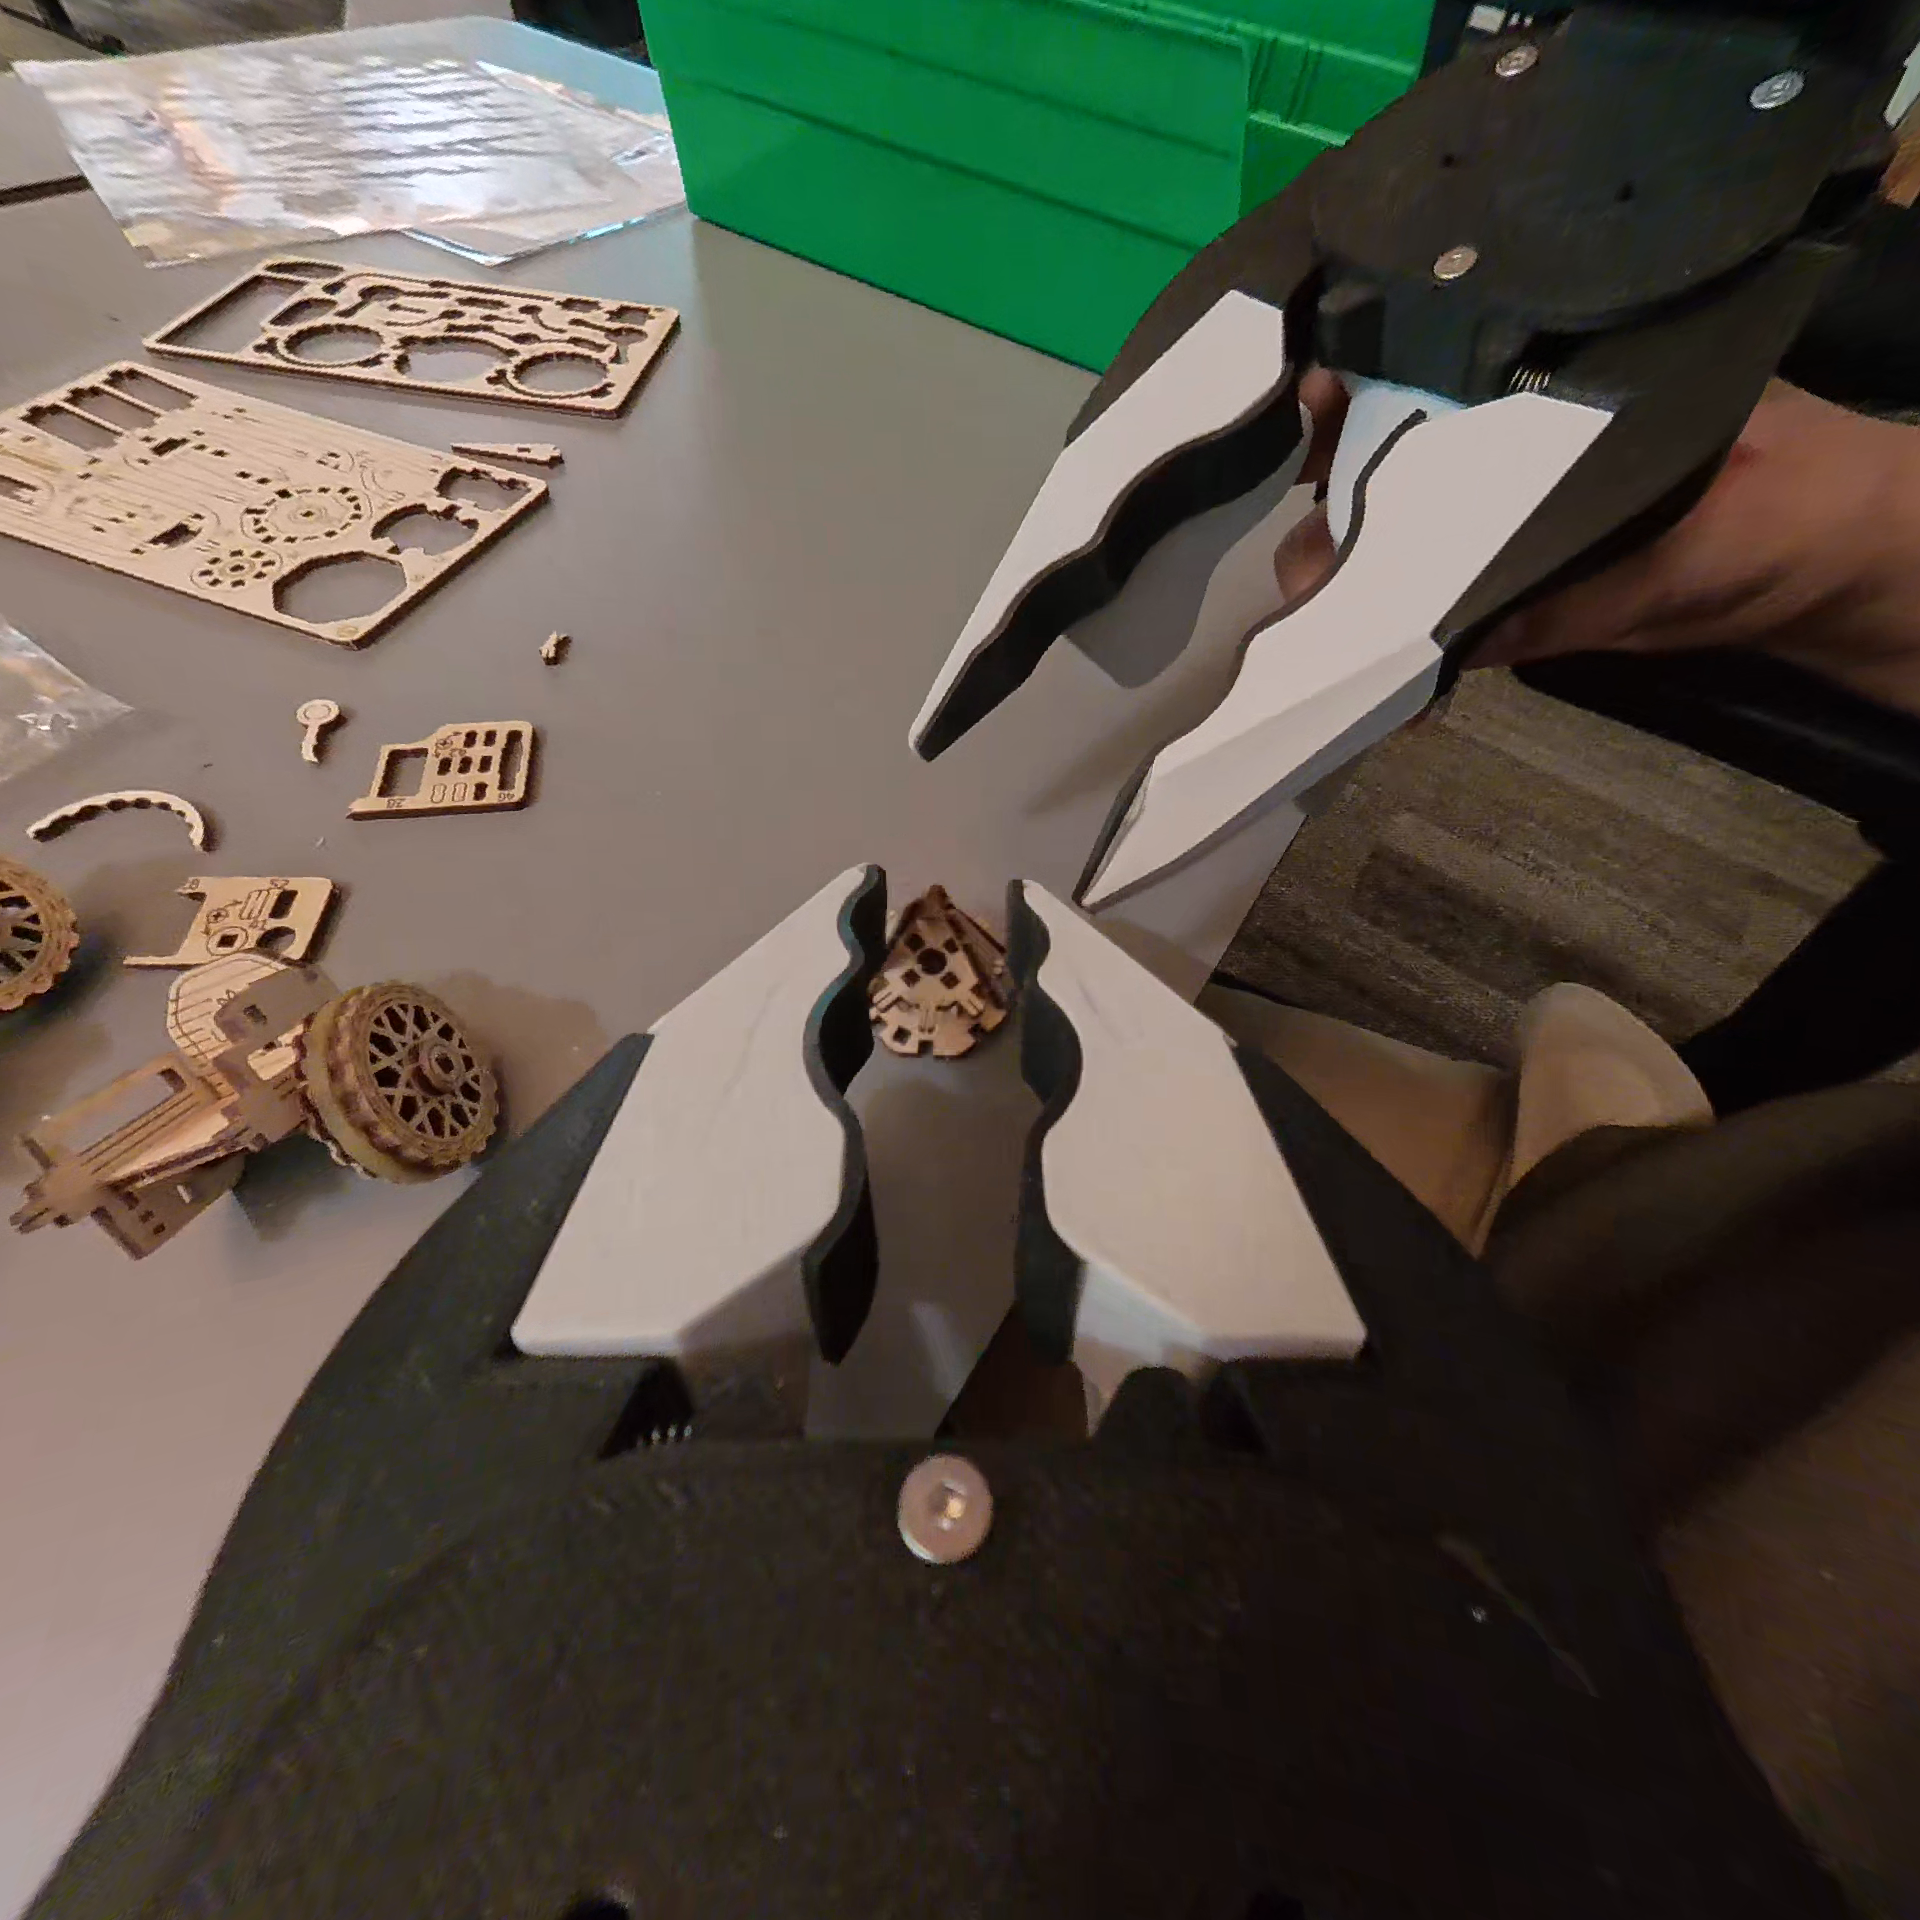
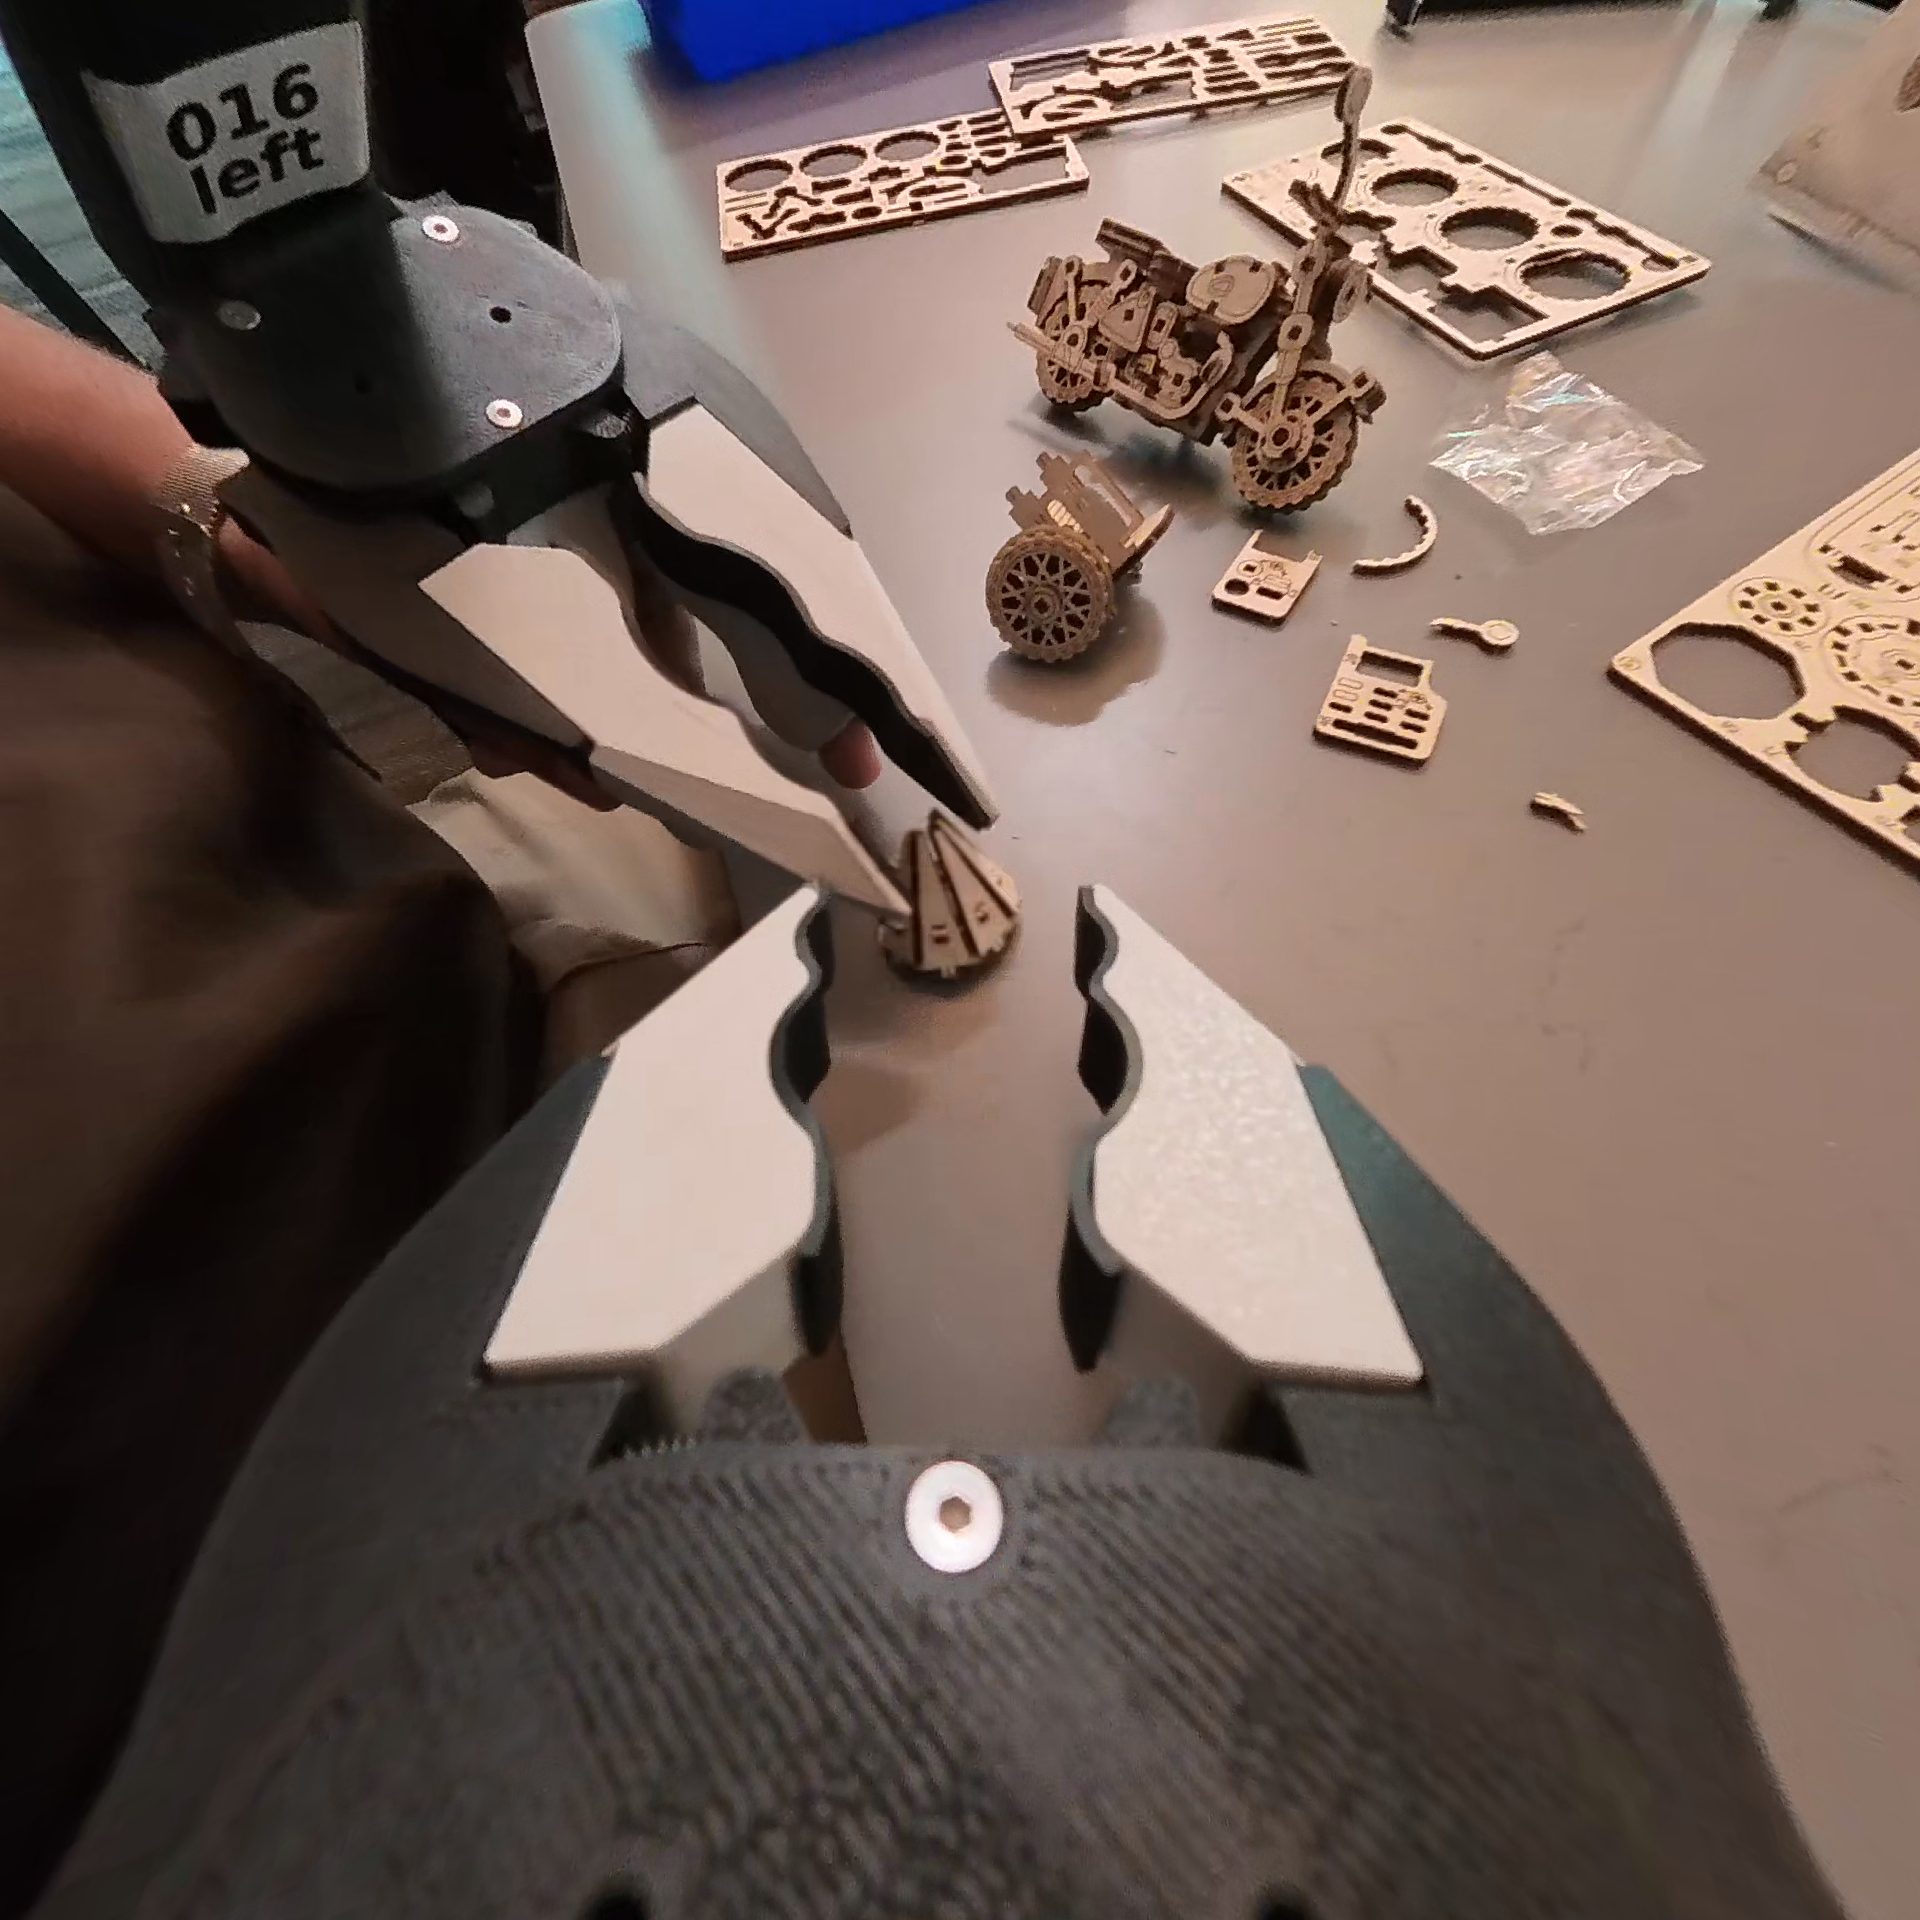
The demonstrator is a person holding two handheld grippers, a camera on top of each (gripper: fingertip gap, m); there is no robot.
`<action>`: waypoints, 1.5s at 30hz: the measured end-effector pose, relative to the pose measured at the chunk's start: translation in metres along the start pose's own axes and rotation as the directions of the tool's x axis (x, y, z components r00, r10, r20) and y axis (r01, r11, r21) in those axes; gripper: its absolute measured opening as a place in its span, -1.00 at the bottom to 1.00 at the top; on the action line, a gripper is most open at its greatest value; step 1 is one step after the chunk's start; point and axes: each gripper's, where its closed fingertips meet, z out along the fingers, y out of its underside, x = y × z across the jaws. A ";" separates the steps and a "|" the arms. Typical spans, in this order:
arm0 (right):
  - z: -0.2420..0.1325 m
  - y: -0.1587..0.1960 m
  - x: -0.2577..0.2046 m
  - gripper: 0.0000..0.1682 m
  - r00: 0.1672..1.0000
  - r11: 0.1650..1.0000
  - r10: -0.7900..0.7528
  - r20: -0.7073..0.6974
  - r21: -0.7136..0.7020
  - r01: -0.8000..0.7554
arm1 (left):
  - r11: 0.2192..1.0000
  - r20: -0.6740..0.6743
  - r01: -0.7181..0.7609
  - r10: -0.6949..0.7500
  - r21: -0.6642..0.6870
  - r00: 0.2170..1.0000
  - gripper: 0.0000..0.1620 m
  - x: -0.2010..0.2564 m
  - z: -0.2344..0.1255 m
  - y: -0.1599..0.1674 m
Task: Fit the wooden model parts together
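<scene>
A small cone-shaped wooden part (image 1: 940,982) stands on the grey table (image 1: 727,582) near its front edge. My left gripper (image 1: 943,891) has its fingers closed against both sides of the part; this also shows in the right wrist view (image 2: 945,857), with the part (image 2: 961,920) resting on the table. My right gripper (image 2: 951,904) is open and empty, its tips just short of the part. It comes in from the upper right in the left wrist view (image 1: 1008,816). A built wooden motorcycle (image 2: 1195,353) and a wheeled sidecar part (image 2: 1060,582) stand farther back.
Punched wooden sheets (image 1: 260,499) and small loose pieces (image 1: 457,769) lie on the left. The sidecar part (image 1: 312,1101) is close left of my left gripper. A green bin (image 1: 935,156) and clear plastic bag (image 1: 343,135) lie behind. The table edge (image 1: 1226,935) and a person's legs are right. Only a small space, under 4 cm, lies between the two pairs of fingers. From either gripper's tips it is about 20 centimeters to the built wooden motorcycle (image 2: 1195,353).
</scene>
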 end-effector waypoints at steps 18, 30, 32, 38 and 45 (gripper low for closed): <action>-0.011 -0.003 0.017 -0.51 0.998 0.999 0.035 -0.053 0.037 -0.033 | 0.918 -0.074 0.283 -0.273 0.278 0.959 -0.47 -0.056 -0.044 -0.043; -0.006 0.003 0.037 -0.54 0.987 0.999 0.047 -0.153 0.012 -0.045 | 0.908 -0.042 0.293 -0.295 0.298 0.955 -0.55 -0.066 -0.047 -0.044; -0.006 0.002 0.040 -0.54 0.985 0.999 0.051 -0.166 0.018 -0.048 | 0.904 -0.045 0.306 -0.307 0.300 0.951 -0.55 -0.067 -0.047 -0.043; -0.010 -0.002 0.049 -0.58 0.978 0.997 0.072 -0.194 0.050 -0.064 | 0.897 -0.045 0.332 -0.334 0.293 0.941 -0.55 -0.071 -0.047 -0.041; -0.070 -0.006 0.106 -0.66 0.854 0.996 0.032 -0.519 0.092 0.019 | 0.863 -0.066 0.403 -0.403 0.306 0.913 -0.54 -0.081 -0.050 -0.041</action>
